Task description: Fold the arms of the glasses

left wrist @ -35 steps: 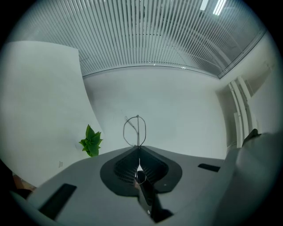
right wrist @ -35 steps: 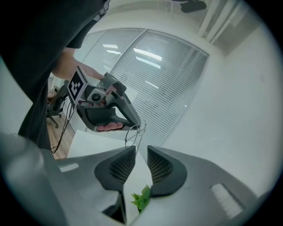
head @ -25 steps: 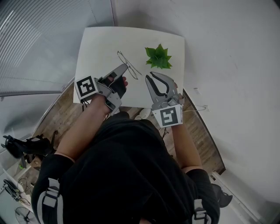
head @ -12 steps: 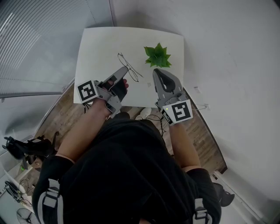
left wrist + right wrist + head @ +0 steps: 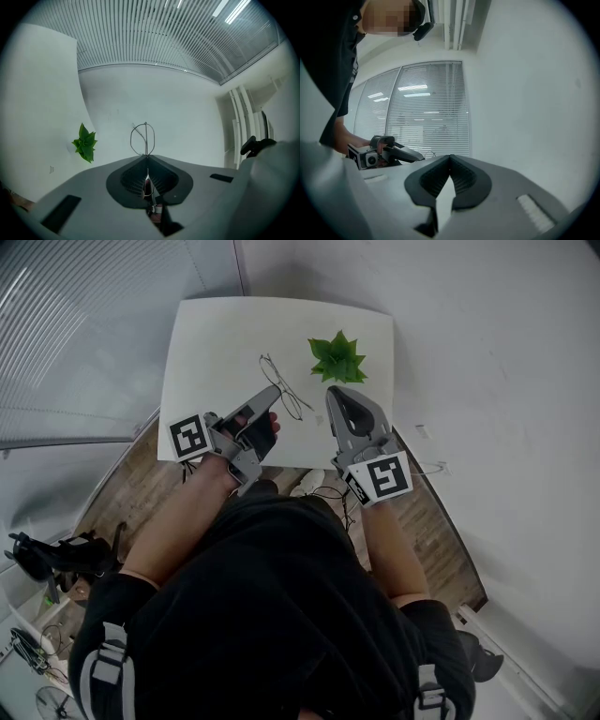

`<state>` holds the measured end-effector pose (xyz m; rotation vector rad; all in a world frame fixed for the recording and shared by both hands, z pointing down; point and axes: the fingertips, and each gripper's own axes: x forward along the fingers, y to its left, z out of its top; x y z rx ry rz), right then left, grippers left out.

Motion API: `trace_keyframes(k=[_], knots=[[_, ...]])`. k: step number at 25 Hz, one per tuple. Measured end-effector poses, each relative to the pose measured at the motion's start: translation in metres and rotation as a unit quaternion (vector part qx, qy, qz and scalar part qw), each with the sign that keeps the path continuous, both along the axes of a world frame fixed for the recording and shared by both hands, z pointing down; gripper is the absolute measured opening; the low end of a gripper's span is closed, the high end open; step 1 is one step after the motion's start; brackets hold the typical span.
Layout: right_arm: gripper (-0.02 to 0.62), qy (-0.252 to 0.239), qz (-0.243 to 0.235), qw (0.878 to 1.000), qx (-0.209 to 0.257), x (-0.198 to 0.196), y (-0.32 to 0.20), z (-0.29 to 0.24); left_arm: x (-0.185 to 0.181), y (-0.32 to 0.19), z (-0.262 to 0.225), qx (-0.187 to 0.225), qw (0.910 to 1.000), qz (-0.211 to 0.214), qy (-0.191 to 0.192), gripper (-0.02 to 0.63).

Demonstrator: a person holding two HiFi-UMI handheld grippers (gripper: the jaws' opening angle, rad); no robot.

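Observation:
Thin wire-framed glasses (image 5: 279, 379) are over the white table (image 5: 216, 343), just left of its middle. My left gripper (image 5: 274, 390) comes in from the near left and is shut on one thin arm of the glasses. In the left gripper view the wire runs between the closed jaws (image 5: 146, 157) and the lens loops (image 5: 143, 139) stand up just past the tips. My right gripper (image 5: 331, 393) is a little to the right of the glasses, shut and empty, apart from the frame. The right gripper view shows its jaws (image 5: 450, 157) closed on nothing, and the left gripper (image 5: 393, 152) beyond them.
A small green plant (image 5: 337, 359) stands on the table just beyond the right gripper; it also shows at the left of the left gripper view (image 5: 84, 143). The near table edge (image 5: 281, 465) lies under both hands. Window blinds (image 5: 66, 324) run along the left, a white wall beyond.
The right gripper has closed from wide open to shut, rolled onto its side and drawn nearer the glasses. The left gripper has shifted slightly right, carrying the glasses with it.

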<state>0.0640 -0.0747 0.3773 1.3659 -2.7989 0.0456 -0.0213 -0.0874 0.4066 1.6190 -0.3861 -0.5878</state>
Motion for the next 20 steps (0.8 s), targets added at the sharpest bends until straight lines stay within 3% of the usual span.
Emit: trace_keyframes(k=[20], knots=[[0.011,-0.004,0.005,1.0,0.0,0.002,-0.0065,-0.0011,-0.0004,-0.0032,-0.0046,0.005,1.0,0.003,0.005,0.012]])
